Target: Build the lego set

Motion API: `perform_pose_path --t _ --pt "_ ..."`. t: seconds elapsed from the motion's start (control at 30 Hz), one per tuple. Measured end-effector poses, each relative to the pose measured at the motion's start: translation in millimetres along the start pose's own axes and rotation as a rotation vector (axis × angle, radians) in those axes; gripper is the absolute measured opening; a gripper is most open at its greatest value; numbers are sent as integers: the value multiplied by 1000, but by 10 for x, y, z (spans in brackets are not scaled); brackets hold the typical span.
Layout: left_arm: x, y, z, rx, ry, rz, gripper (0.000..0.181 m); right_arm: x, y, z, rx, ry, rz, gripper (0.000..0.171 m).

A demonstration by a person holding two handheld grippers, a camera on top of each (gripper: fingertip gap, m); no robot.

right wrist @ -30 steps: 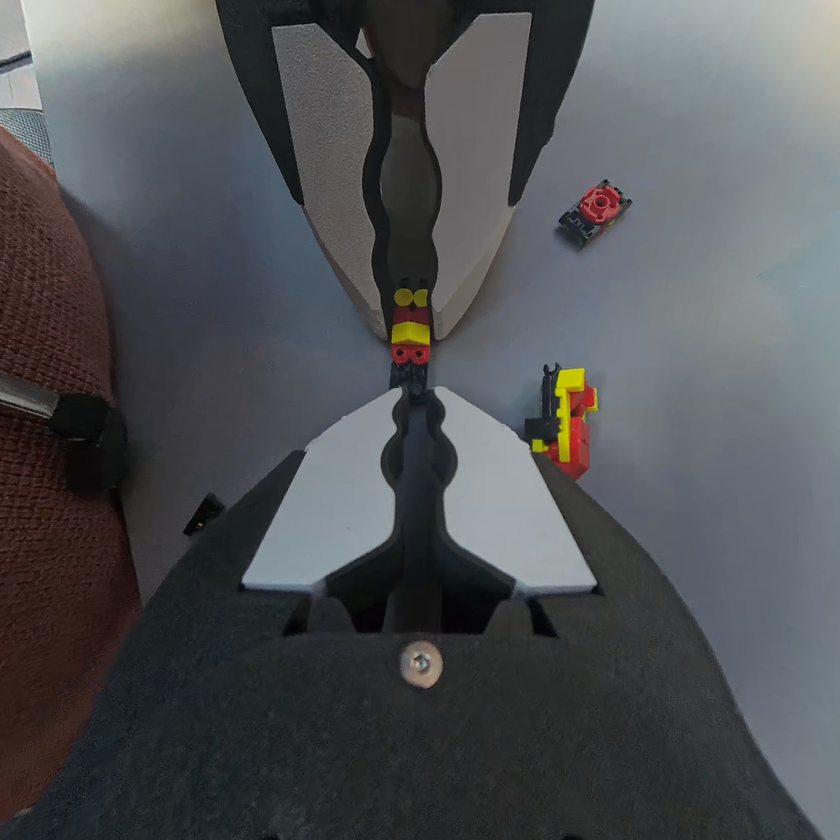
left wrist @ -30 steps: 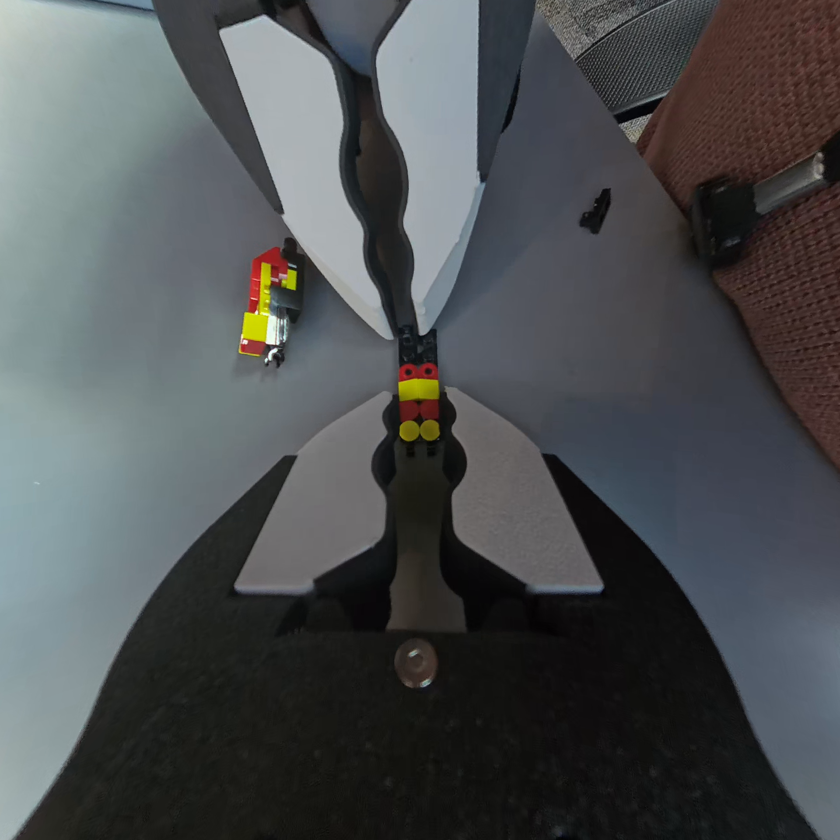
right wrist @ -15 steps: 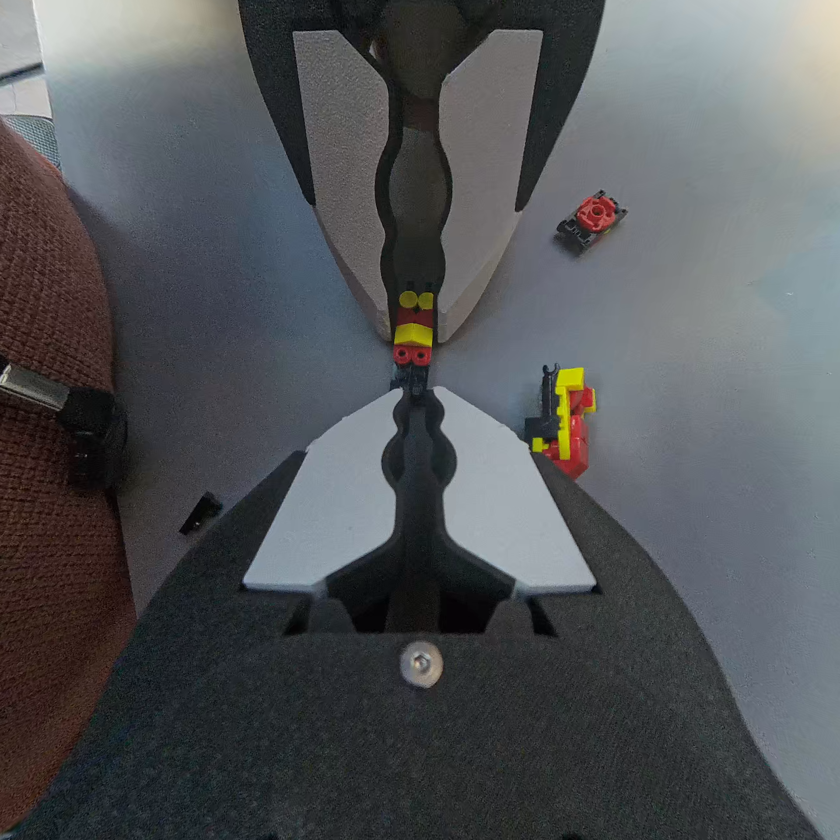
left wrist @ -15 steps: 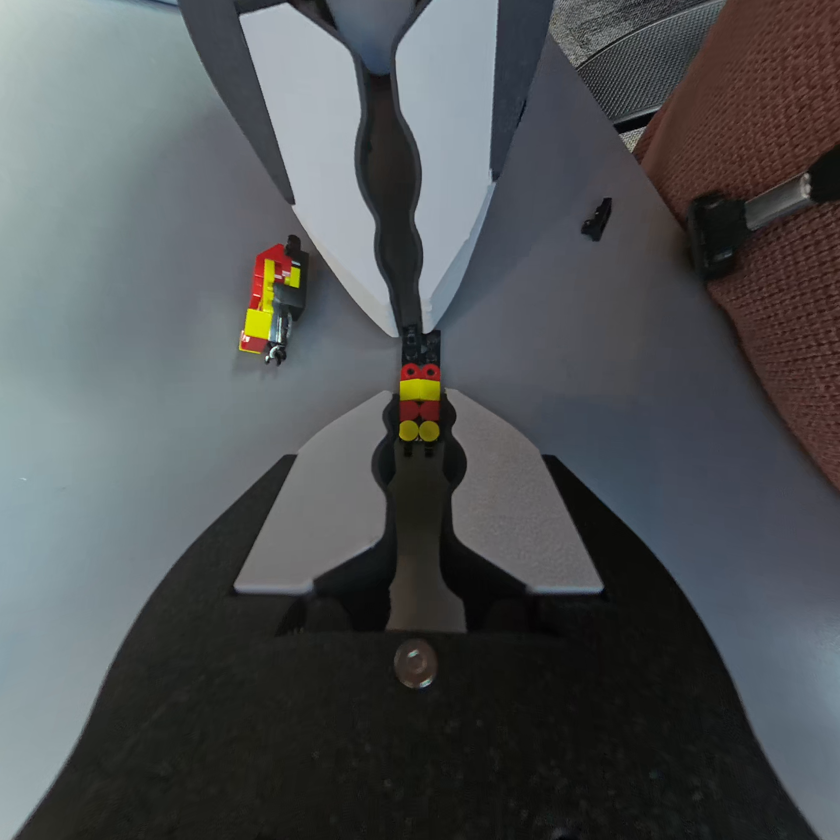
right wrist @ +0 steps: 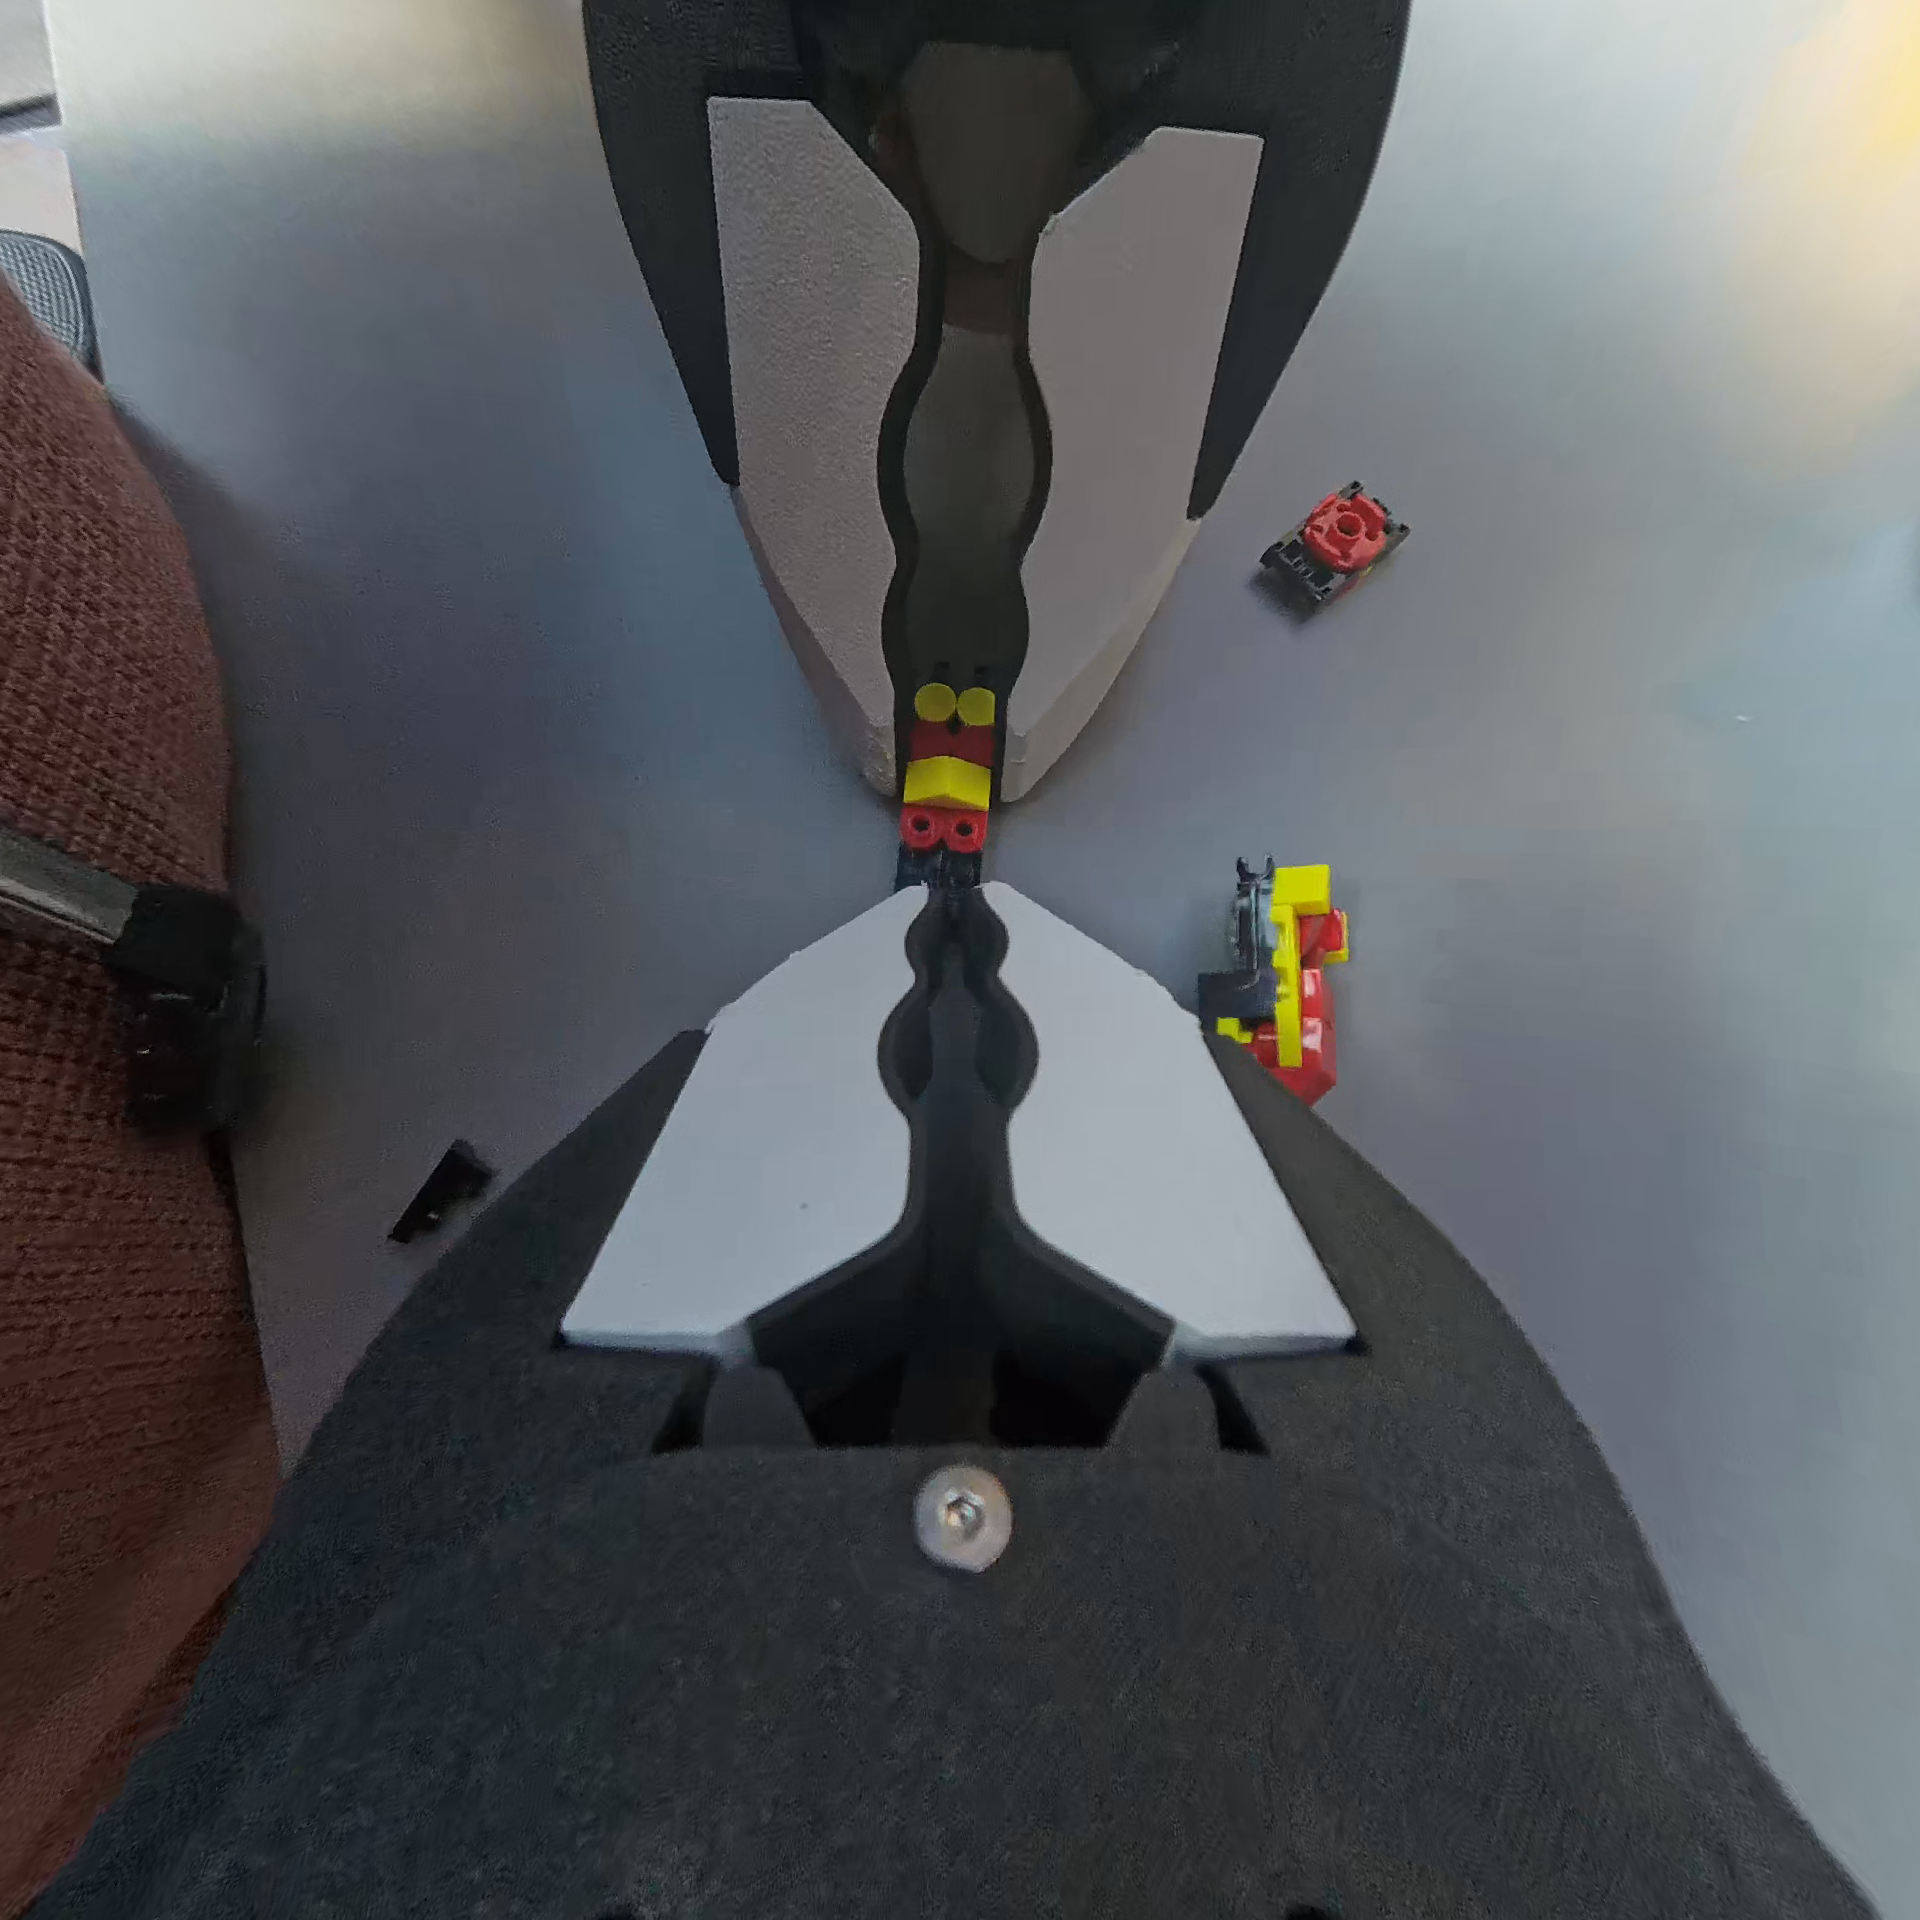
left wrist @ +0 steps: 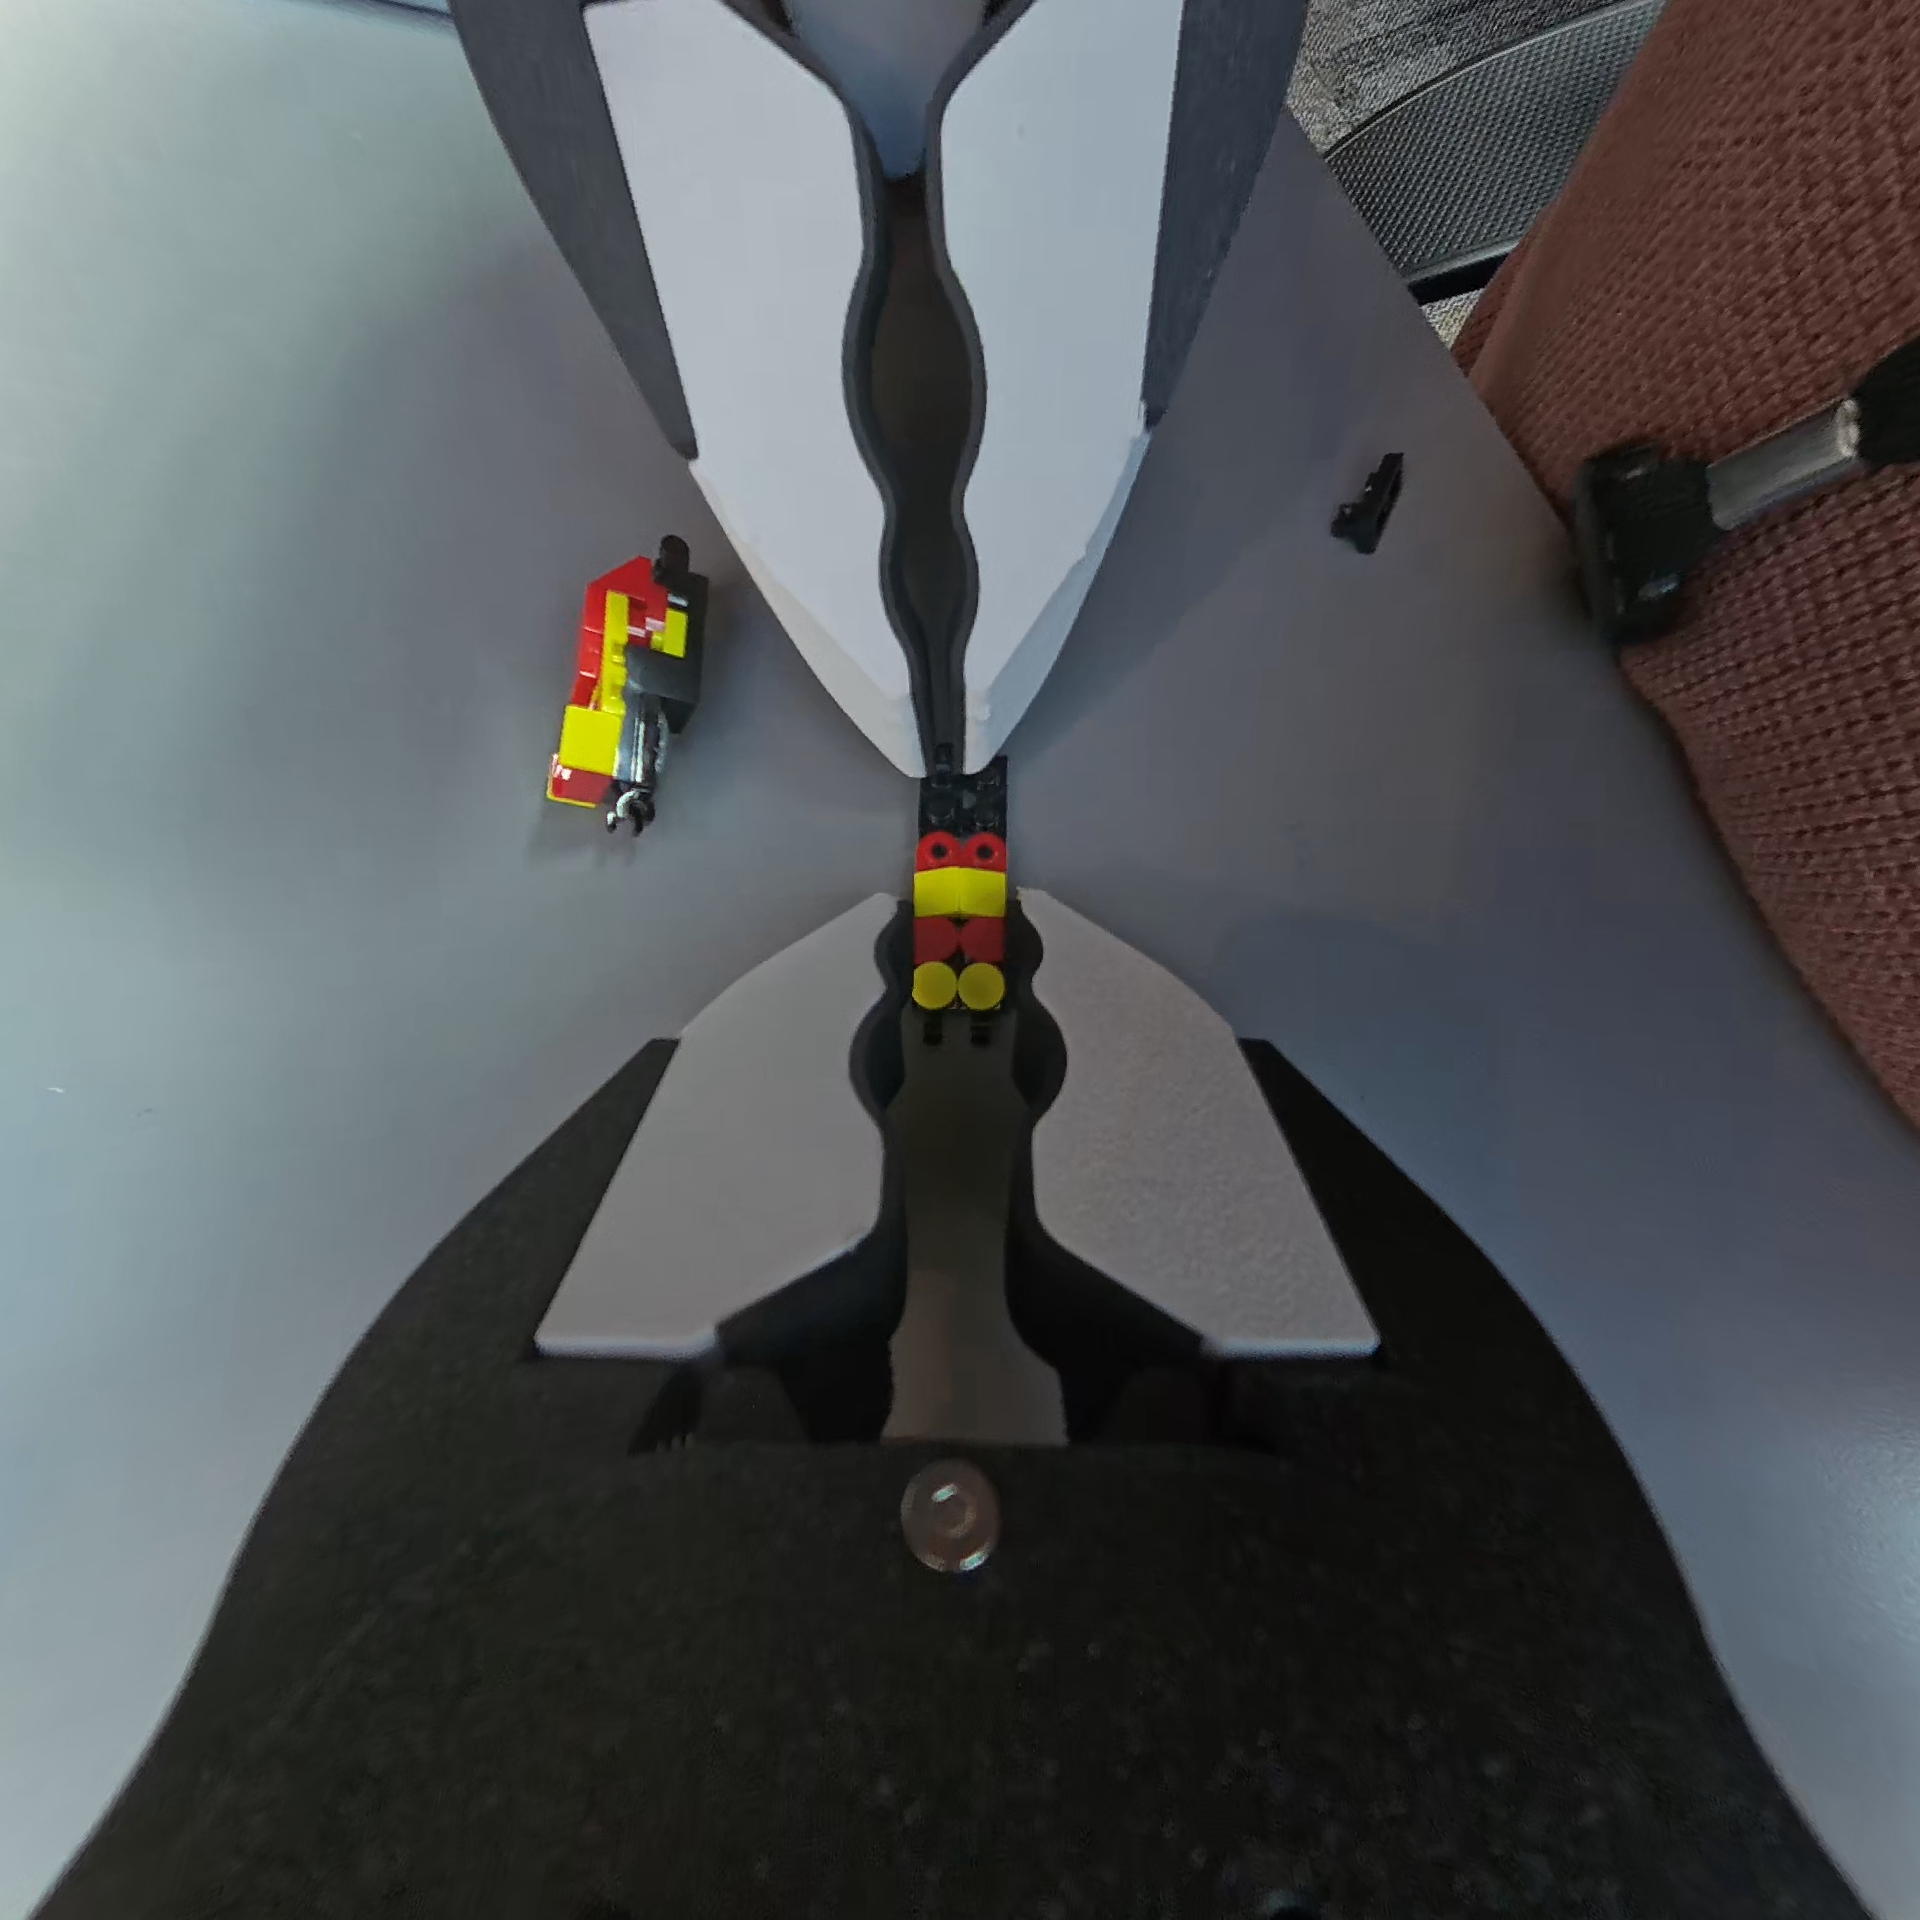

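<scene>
Red-yellow brick strip [left wrist: 959, 914] — pinched endwise by left gripper [left wrist: 958, 940], right gripper [right wrist: 948, 904].

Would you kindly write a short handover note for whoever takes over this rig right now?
Left gripper: shut on the yellow end of the small red, yellow and black strip.
Right gripper: shut on that strip's black end, facing the left one.
On the grey table: a larger red and yellow assembly, a red and black piece, a small black piece by the brown chair.
Done: strip partly built.
Left: apparently joining the strip, assembly and loose pieces.
</scene>
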State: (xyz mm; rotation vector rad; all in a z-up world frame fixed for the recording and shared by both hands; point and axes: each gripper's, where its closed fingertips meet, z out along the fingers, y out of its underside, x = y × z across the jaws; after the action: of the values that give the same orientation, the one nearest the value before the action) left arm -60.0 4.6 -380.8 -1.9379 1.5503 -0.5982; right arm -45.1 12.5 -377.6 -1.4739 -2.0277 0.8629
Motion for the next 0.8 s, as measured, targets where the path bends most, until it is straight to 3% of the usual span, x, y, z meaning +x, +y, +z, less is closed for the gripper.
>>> perform_pose_path --t 0.27,0.37,0.53,0.6,0.7,0.8 --pt "-76 5 -3 6 -56 25 16 135 -44 -20 64 -69 380 1" --pt "84 -54 58 7 5 55 16 252 -55 -30 92 -44 463 2" --pt "21 -35 34 9 -32 37 16 243 -94 -94 127 -29 421 2" --pt "15 -25 21 14 -41 16 16 307 -279 -267 191 -16 392 2" --pt "-9 -18 9 25 -62 -13 16 864 -721 -747 260 193 219 2" --pt "-79 11 -30 27 -103 -35 16 1708 -837 -888 143 343 100 2"
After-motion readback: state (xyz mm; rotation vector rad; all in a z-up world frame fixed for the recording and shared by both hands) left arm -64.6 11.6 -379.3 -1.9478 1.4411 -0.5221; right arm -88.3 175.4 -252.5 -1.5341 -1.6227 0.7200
